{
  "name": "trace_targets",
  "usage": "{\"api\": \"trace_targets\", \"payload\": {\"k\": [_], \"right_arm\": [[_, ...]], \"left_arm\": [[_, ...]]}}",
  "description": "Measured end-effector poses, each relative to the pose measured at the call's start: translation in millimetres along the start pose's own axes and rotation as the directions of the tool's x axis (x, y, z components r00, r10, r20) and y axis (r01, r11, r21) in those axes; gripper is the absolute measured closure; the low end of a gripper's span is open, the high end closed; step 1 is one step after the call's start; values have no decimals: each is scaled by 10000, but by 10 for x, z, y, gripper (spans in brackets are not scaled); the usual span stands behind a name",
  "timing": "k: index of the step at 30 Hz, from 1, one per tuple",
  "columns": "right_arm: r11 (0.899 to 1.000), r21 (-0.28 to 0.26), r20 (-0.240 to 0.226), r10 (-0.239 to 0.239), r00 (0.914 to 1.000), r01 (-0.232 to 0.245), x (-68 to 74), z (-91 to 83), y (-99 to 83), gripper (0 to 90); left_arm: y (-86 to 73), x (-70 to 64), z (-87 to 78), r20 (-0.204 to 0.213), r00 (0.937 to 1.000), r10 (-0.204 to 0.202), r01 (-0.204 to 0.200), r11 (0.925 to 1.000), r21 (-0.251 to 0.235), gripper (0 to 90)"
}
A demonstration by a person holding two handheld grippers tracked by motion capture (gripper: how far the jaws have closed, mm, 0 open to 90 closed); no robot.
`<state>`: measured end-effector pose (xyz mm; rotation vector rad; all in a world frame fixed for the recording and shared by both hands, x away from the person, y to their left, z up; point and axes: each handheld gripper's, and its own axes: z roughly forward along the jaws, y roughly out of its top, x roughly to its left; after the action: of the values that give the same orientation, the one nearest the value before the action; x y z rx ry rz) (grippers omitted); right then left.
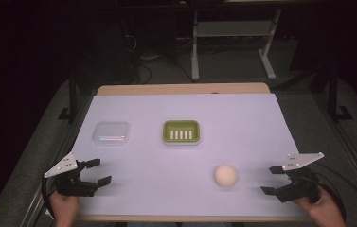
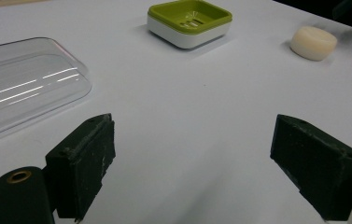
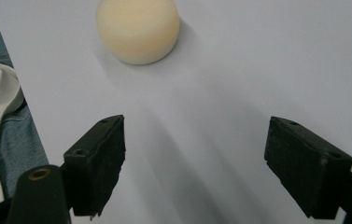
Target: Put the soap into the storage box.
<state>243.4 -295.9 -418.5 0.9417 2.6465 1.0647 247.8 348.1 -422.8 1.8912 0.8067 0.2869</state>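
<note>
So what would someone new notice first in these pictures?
Probably the green soap dish at the middle of the white table, the only strong colour there. Next, the round cream soap lying nearer the person, close to the open right gripper. A clear plastic lid lies left of the dish, beyond the open left gripper.

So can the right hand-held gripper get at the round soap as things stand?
Probably yes. The right hand-held gripper is open and faces the round soap, with bare white table cover between them. The green soap dish sits farther back, out of the way.
</note>
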Motion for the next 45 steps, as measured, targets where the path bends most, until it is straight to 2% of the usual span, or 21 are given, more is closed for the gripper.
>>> {"api": "trace_targets", "payload": {"k": [5,7,16,24,45], "right_arm": [[10000,60,-128,-13,9999,14,20,9,35,192],[9999,-76,-172,-149,9997,148,28,10,42,191],[10000,-5,-171,-96,9998,96,56,37,77,189],[9996,70,-131,-285,9995,286,84,64,105,189],[9987,96,-464,-503,9977,508,174,147,230,187]], "left_arm": [[5,-6,-5,5,10000,33,-33,10000,-15,133],[4,-9,-10,48,10000,-24,24,10000,-77,132],[8,-4,-8,6,10000,34,-34,10000,-79,132],[13,-8,-14,13,9999,107,-107,9999,-77,132],[16,-9,-10,-15,9999,117,-117,9999,-97,132]]}}
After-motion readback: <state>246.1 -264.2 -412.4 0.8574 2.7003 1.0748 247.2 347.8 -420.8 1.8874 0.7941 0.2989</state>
